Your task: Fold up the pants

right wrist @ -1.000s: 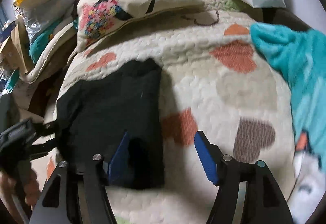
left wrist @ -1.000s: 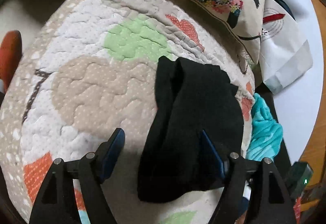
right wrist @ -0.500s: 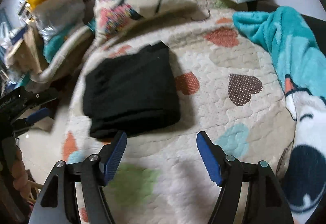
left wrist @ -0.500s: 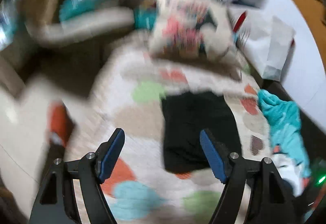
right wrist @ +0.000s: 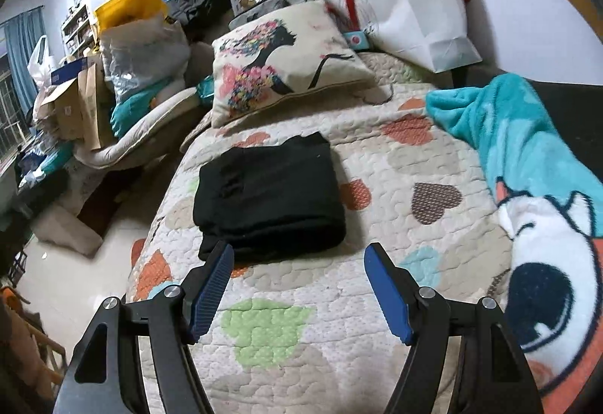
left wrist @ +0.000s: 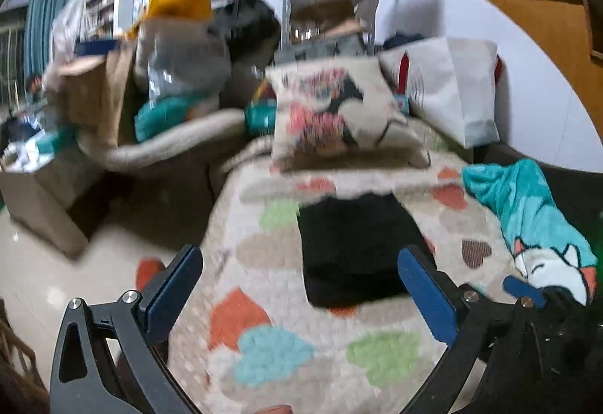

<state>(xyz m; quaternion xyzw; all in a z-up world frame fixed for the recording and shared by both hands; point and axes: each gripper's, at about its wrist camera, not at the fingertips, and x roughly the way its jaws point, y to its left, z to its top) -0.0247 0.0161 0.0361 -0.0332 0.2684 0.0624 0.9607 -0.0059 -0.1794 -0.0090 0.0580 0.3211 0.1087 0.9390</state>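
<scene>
The black pants (right wrist: pixel 267 195) lie folded into a thick rectangle on the heart-patterned quilt (right wrist: pixel 377 188), near its left edge. My right gripper (right wrist: pixel 298 250) hovers just short of their near edge. Its jaws are opening and its blue pads hold nothing. In the blurred left wrist view the pants (left wrist: pixel 354 244) lie ahead on the quilt (left wrist: pixel 264 301). My left gripper (left wrist: pixel 300 255) is above and behind them, its jaws opening wide with nothing between them. One blue pad of the right gripper (left wrist: pixel 524 289) shows at the lower right of that view.
A printed pillow (right wrist: pixel 279 63) and a white paper bag (right wrist: pixel 414 7) sit at the far end of the quilt. A teal fox blanket (right wrist: pixel 527 158) covers the right side. Boxes and bags (right wrist: pixel 113 56) crowd the left, above pale floor (right wrist: pixel 75 263).
Both grippers have pulled back and up from the pants, which now lie flat and untouched farther ahead. The left gripper's jaws have spread wider and its view has swung upright.
</scene>
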